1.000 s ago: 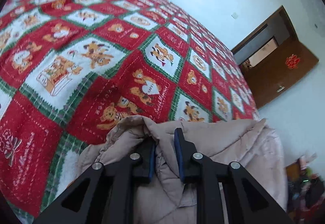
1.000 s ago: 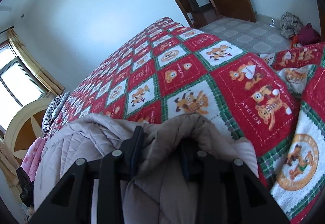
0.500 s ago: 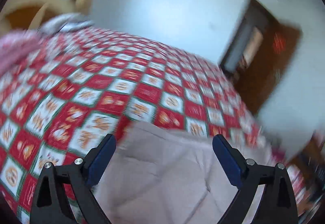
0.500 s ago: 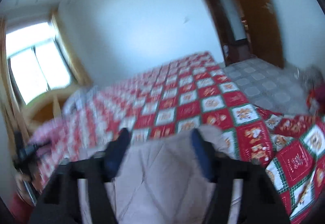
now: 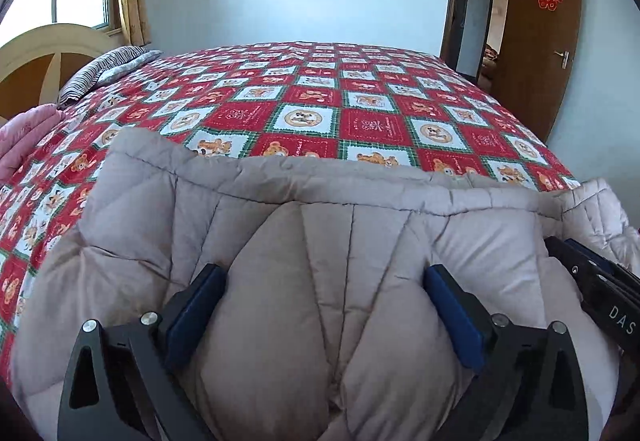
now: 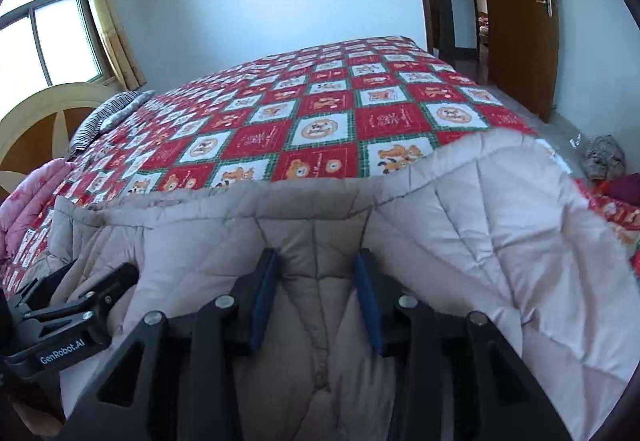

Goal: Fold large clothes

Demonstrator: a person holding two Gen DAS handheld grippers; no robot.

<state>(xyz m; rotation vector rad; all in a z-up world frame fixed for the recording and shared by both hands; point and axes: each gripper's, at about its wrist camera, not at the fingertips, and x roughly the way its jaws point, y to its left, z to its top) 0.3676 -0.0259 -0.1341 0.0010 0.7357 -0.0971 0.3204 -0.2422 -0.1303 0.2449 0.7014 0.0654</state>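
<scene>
I am looking down along both grippers at a beige quilted padded coat point(image 5: 280, 225) lying on a bed covered with a red, white and green patchwork bedspread point(image 5: 360, 109). The coat sits on the near part of the bed, right under and ahead of the tools, its long axis running left to right across my view, its far seamed edge facing the wall.

My left gripper point(image 5: 324, 305) has just been opening; its blue-padded fingers point(image 5: 192, 313) stand wide apart over a puffed panel of coat, nothing pinched between them. My right gripper point(image 6: 316, 297) has just been closing a little; its fingers point(image 6: 262, 301) stand partly open astride a ridge of fabric, pads not clearly pressing it, so I judge it released.

Both grippers hover side by side, near each other, over the coat's middle. The coat's right end, draping toward the bed's edge, lies nearer my right gripper; the left end is nearer my left.
</scene>
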